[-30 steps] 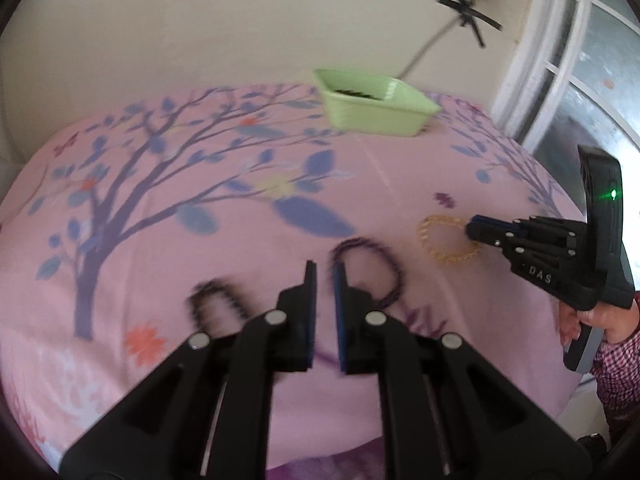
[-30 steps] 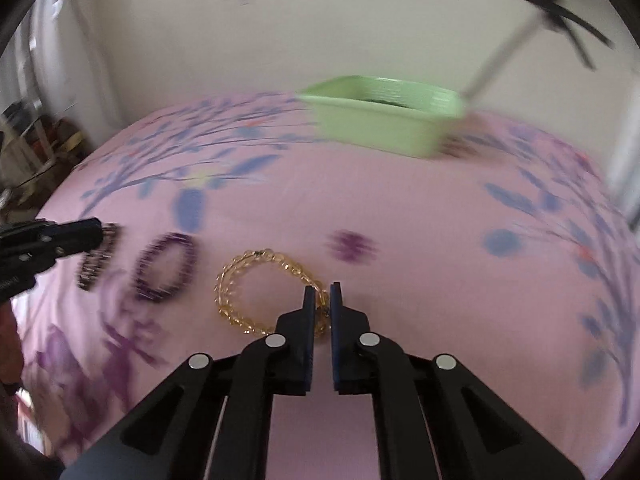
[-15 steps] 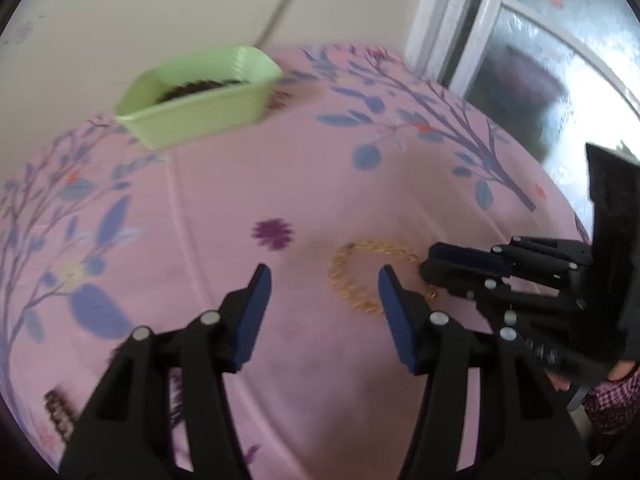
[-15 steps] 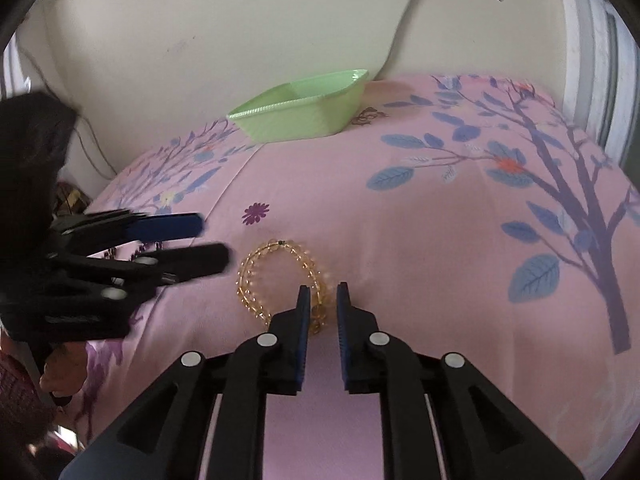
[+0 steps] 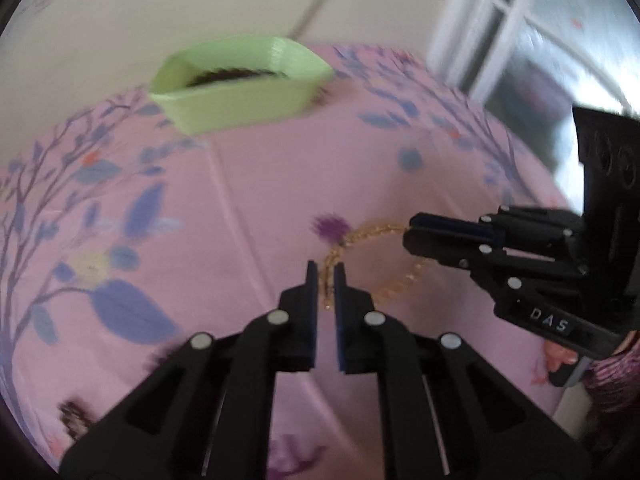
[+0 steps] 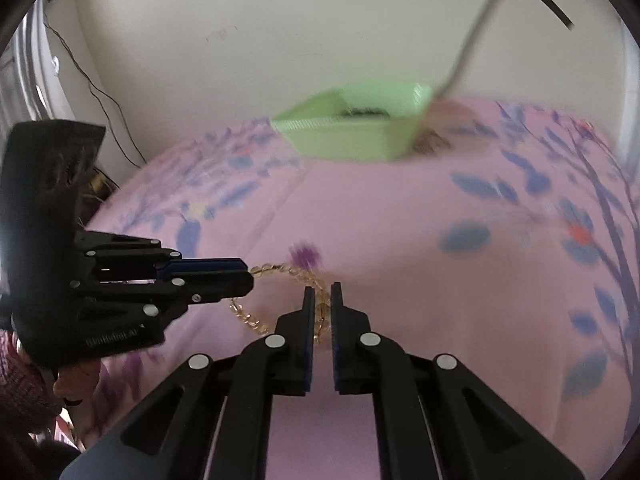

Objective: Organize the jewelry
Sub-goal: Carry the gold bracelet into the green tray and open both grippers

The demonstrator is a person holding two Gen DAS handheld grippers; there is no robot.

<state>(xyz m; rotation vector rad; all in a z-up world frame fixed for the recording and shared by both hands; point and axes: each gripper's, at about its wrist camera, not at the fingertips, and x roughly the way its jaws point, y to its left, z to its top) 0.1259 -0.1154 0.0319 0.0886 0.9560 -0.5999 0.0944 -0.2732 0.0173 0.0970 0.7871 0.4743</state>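
Observation:
A yellow bead bracelet (image 5: 362, 236) lies on the pink floral cloth (image 5: 240, 200). My left gripper (image 5: 326, 276) is shut on its near-left part. My right gripper (image 6: 322, 300) is shut on its other side; the bracelet (image 6: 276, 269) stretches between the two. In the left wrist view the right gripper (image 5: 412, 230) comes in from the right; in the right wrist view the left gripper (image 6: 246, 276) comes in from the left. A green tray (image 5: 240, 84) with dark beads inside stands at the back by the wall; it also shows in the right wrist view (image 6: 352, 128).
A dark bracelet (image 5: 74, 420) lies at the left front edge of the cloth. A window (image 5: 540, 40) is at the right. A cable hangs on the wall (image 6: 100, 92) at the left.
My left gripper closed from wide open onto the yellow bracelet. Both grippers now hold it, and the views have swung towards the green tray.

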